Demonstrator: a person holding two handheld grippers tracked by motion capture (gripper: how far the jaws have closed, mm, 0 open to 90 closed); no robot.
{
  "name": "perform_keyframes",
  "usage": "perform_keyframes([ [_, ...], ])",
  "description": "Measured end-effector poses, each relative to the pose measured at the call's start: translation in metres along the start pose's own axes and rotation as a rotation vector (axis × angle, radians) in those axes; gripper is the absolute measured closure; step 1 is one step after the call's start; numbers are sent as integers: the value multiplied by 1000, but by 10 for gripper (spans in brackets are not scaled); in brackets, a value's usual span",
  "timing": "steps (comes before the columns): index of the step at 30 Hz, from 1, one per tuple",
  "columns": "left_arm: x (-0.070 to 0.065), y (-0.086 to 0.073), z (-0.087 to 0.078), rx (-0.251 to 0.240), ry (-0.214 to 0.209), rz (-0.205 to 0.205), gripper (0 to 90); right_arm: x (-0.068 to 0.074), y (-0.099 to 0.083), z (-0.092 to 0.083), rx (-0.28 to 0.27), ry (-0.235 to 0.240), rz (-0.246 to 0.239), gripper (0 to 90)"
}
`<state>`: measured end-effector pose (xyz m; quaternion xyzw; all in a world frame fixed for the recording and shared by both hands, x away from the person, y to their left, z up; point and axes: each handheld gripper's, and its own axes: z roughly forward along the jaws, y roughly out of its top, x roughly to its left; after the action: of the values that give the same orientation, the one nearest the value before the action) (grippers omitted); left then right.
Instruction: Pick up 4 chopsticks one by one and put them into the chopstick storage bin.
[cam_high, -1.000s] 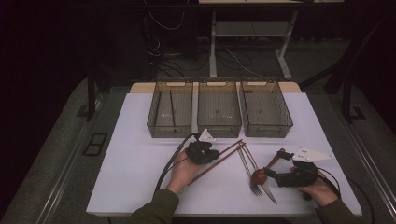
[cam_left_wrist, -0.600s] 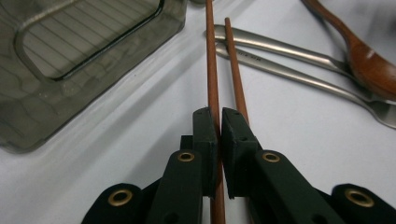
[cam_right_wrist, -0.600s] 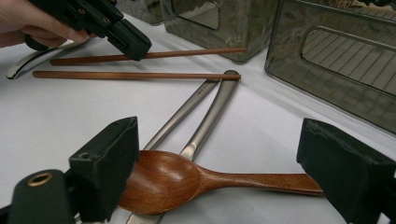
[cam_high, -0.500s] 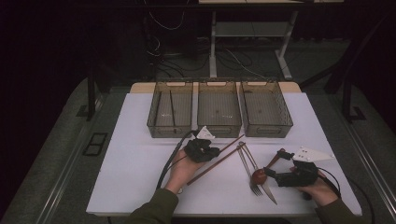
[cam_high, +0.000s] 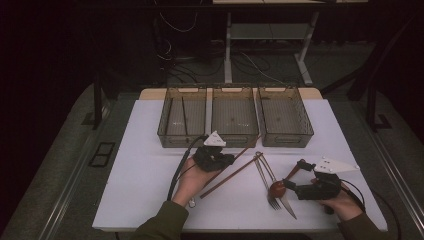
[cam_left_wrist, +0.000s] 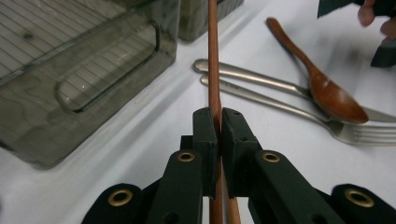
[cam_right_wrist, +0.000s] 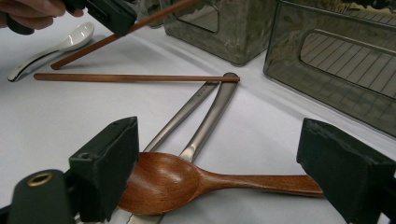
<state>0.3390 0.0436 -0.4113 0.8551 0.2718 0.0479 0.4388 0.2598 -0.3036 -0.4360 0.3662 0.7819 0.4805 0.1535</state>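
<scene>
- The left tool (cam_left_wrist: 218, 135) pinches one wooden chopstick (cam_left_wrist: 214, 56) between its nearly closed jaws, lifted off the surface (cam_high: 150, 165) near the front wall of the middle bin (cam_high: 235, 137). The grip sits partway along the stick, so the long free end could swing or pivot in the pads and slip out.
- The raised tip points toward the bins; it could knock the middle bin's front rim instead of clearing it.
- The second chopstick (cam_high: 232, 175) lies flat on the surface just beside the held one, and a low sweep could drag it along.
- The right tool (cam_right_wrist: 219, 177) stands wide open with nothing held, straddling the wooden spoon (cam_right_wrist: 196, 179) near the front right of the surface. The spoon's bowl rests on the fork (cam_high: 267, 180) and knife (cam_high: 285, 202), so closing there could catch a metal handle too, or roll the spoon sideways.
- The white ceramic spoon (cam_right_wrist: 60, 42) lies beside the left hand (cam_high: 192, 177), which could nudge it.
</scene>
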Motion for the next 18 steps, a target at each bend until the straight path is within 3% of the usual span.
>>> perform_keyframes([
  [18, 10, 11, -28, -115, 9, -42, 838, 0, 0, 0, -1, -1, 1, 130],
])
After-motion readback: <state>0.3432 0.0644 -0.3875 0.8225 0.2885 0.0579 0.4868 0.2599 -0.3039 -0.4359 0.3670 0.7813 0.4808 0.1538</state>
